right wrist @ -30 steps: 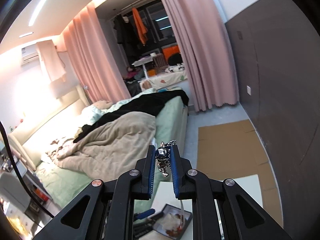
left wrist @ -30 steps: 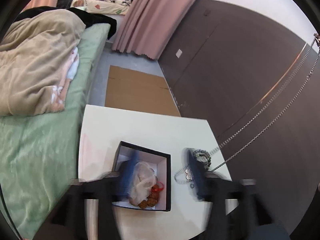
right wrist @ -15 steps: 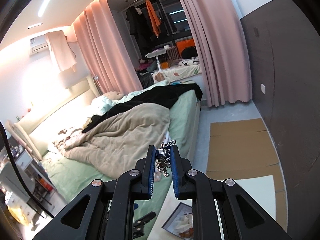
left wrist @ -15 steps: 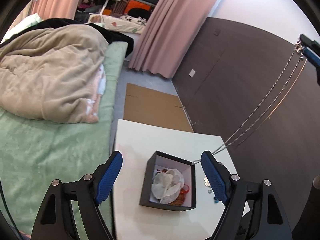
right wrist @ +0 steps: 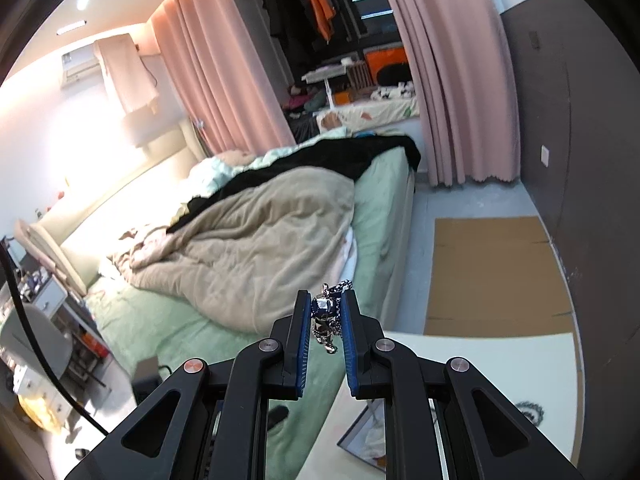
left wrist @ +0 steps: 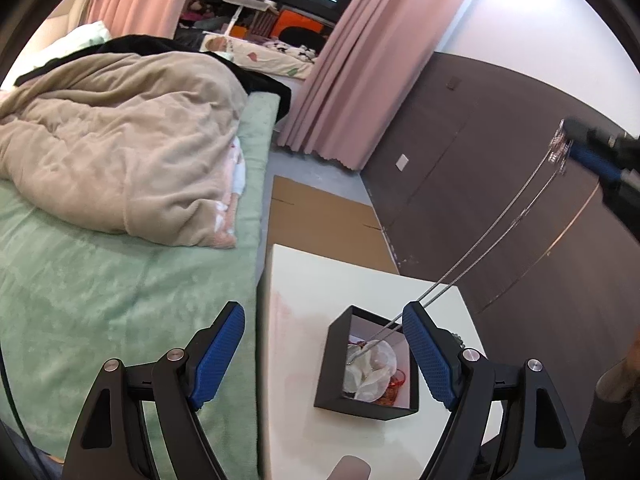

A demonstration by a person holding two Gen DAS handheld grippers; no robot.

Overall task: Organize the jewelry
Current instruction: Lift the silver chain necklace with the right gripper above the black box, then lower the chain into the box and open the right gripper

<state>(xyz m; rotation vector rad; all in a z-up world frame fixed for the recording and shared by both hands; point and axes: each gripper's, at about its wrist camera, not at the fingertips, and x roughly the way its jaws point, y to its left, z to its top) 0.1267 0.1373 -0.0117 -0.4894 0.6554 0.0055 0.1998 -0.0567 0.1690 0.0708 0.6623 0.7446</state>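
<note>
My right gripper (right wrist: pixel 326 312) is shut on the pendant end of a silver chain necklace (right wrist: pixel 326 316) and holds it high above the table; it shows at the upper right of the left wrist view (left wrist: pixel 576 152). The necklace (left wrist: pixel 492 236) hangs in two taut strands down into a black open box (left wrist: pixel 370 364) on the white table (left wrist: pixel 304 280). Its lower end lies on a white pouch (left wrist: pixel 370 372) and red-brown jewelry inside the box. My left gripper (left wrist: pixel 324 356) is open and empty, above the table's near left part, its fingers either side of the box.
A bed with a green sheet (left wrist: pixel 100 280) and beige duvet (left wrist: pixel 120 132) borders the table's left side. Flat cardboard (left wrist: pixel 324 224) lies on the floor beyond the table. A dark wall panel (left wrist: pixel 480 160) runs along the right. A beaded bracelet (right wrist: pixel 528 412) lies on the table.
My right gripper has kept the necklace raised and its lower end now hangs into the box. My left gripper has lifted and drawn back from the table, open, with the box now between its fingers.
</note>
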